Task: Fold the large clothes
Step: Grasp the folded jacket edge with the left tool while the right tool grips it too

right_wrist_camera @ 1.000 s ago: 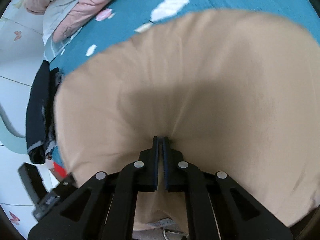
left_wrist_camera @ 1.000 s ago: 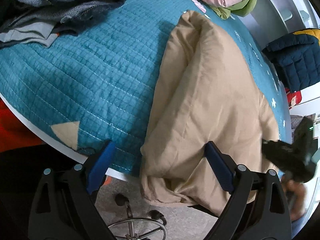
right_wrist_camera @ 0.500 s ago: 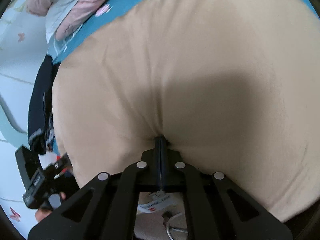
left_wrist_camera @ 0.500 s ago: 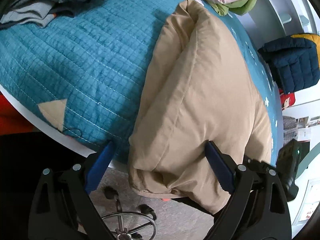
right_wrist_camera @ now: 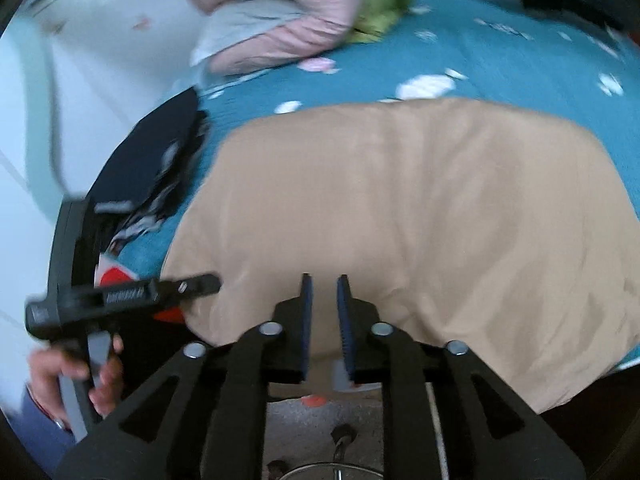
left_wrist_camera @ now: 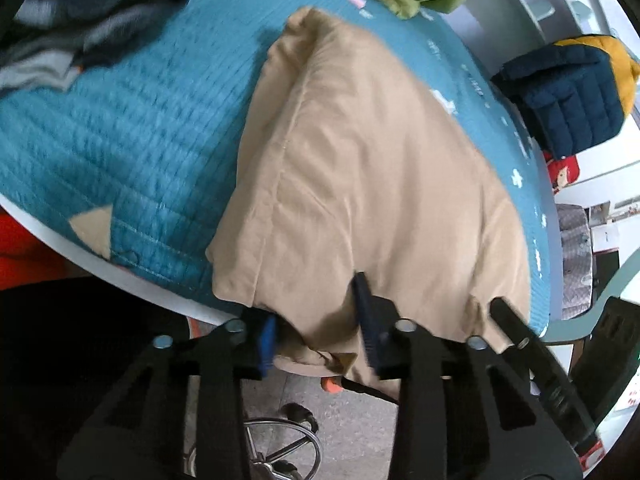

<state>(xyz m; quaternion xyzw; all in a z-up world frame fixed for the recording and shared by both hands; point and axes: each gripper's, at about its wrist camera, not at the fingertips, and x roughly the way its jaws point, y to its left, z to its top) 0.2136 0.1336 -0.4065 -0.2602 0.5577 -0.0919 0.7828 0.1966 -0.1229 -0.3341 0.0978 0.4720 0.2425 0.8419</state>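
A large tan garment (left_wrist_camera: 360, 184) lies folded on the teal quilt (left_wrist_camera: 132, 136), its near edge hanging over the table's front. It also shows in the right wrist view (right_wrist_camera: 420, 200). My left gripper (left_wrist_camera: 316, 328) is partly closed, its blue pads either side of a hanging fold of the tan cloth at the near edge. My right gripper (right_wrist_camera: 324, 320) is slightly open with a narrow gap between its pads, just off the garment's near edge and holding nothing. The left gripper also shows in the right wrist view (right_wrist_camera: 120, 292).
Dark and grey clothes (left_wrist_camera: 80, 12) are piled at the far left. A pink and green bundle (right_wrist_camera: 300, 12) lies at the back. A navy and yellow jacket (left_wrist_camera: 572, 92) sits to the right. A swivel chair base (left_wrist_camera: 280, 448) stands on the floor below the table edge.
My right gripper has let go of the tan garment and pulled back, its jaws parting slightly. My left gripper has narrowed around the garment's hanging near edge.
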